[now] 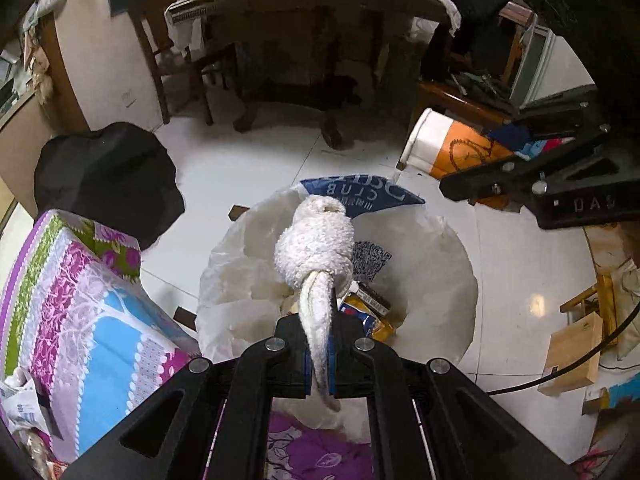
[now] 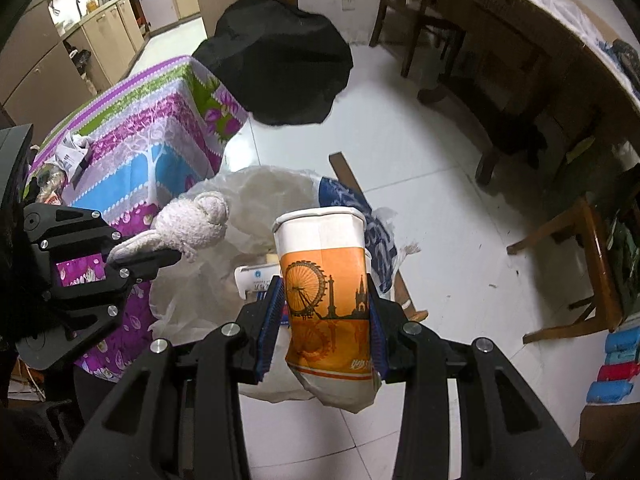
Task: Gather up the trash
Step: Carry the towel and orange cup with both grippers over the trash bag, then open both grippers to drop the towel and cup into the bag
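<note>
Two grips, both loaded. Left hand-held gripper [image 1: 318, 354] pinches a knotted white cloth [image 1: 316, 240] by its tail, bulk pointing forward over the open trash bag [image 1: 440, 248], apparently ready to drop. Right hand-held gripper [image 2: 326, 320] squeezes a crumpled paper cup [image 2: 328, 280] near its base, long axis upright, mouth up, beside the bag.

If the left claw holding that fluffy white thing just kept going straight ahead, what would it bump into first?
Probably the white trash bag. The left claw, shut on the white knotted cloth, points down into the bag's open mouth, so it would likely meet the wrappers inside, though depth is unclear.
</note>
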